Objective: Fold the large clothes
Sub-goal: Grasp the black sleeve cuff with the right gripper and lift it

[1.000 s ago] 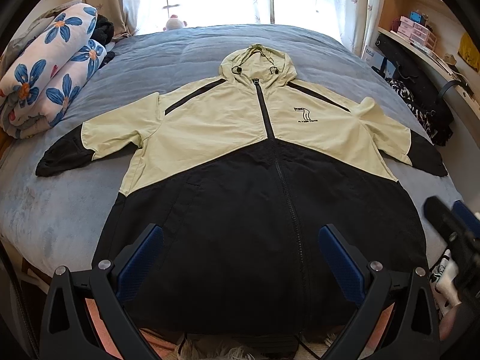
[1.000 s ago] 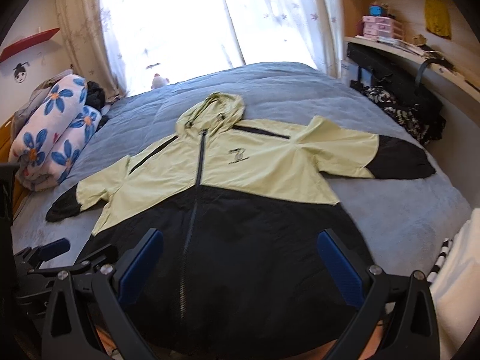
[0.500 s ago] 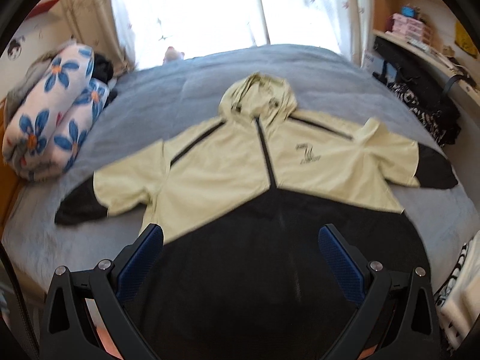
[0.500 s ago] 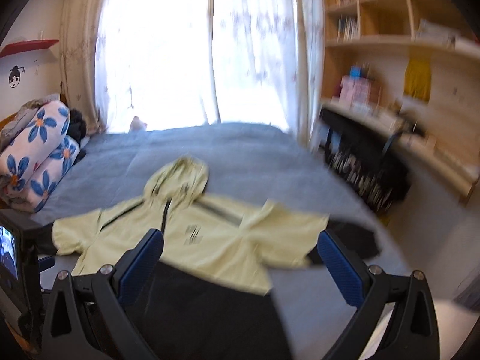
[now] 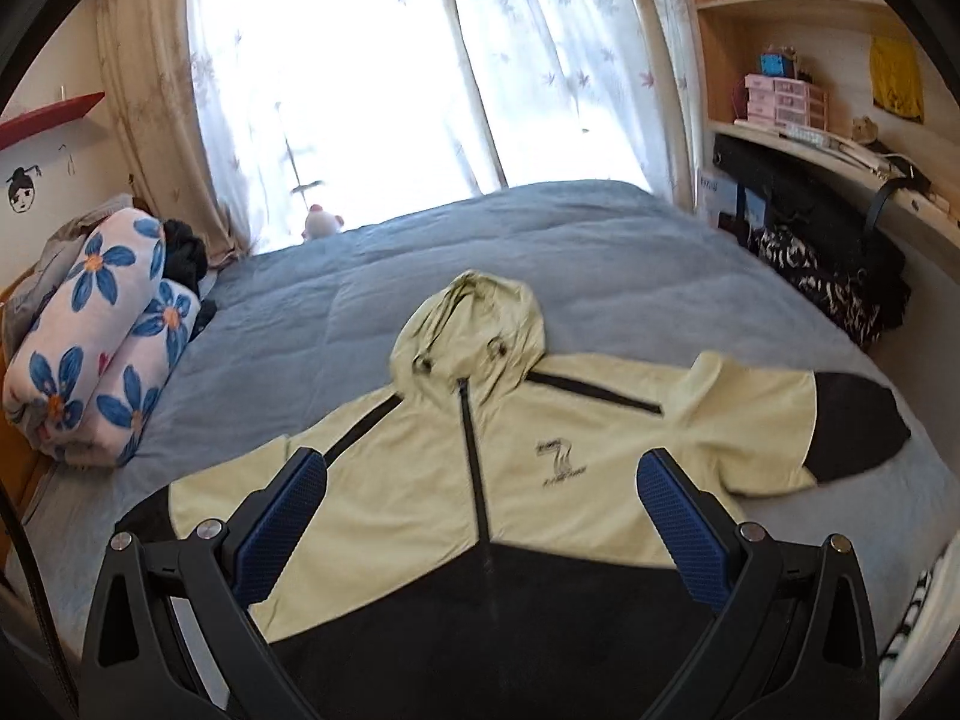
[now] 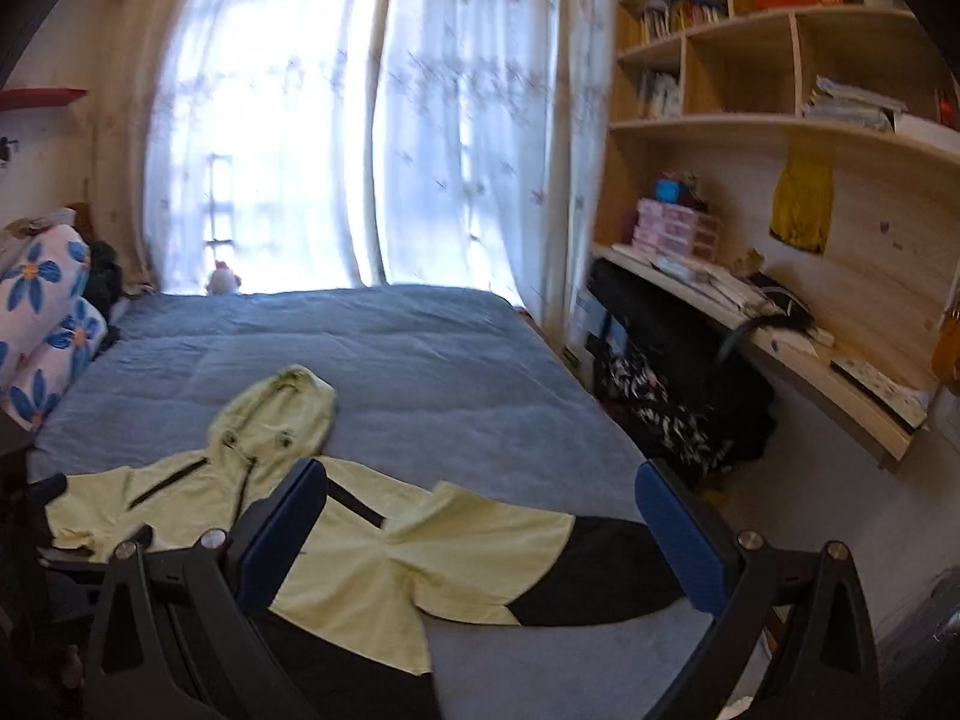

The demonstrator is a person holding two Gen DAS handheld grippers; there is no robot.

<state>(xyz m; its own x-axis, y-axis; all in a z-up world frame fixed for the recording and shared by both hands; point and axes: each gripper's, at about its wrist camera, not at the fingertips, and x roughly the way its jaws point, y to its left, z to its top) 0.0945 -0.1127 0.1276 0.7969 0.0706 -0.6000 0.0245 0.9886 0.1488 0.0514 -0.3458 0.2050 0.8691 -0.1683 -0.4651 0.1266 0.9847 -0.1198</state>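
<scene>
A hooded jacket (image 5: 540, 480), pale yellow above and black below, lies spread face up on the blue bed (image 5: 540, 252), zipper closed, sleeves out to both sides. My left gripper (image 5: 480, 522) hovers open above its chest, nothing between the blue pads. In the right wrist view the jacket (image 6: 372, 546) lies low and left, its black-cuffed right sleeve (image 6: 588, 576) stretched toward the bed's edge. My right gripper (image 6: 480, 534) is open above that sleeve, holding nothing.
A rolled flower-print quilt (image 5: 96, 336) lies at the bed's left side. A desk with shelves (image 6: 780, 312) and a dark bag (image 6: 678, 402) stand along the right. A small plush toy (image 5: 321, 222) sits by the curtained window.
Both grippers have lifted and tilted up: the views swung from the jacket's black hem toward its hood, the window and the shelves. The jacket has not moved.
</scene>
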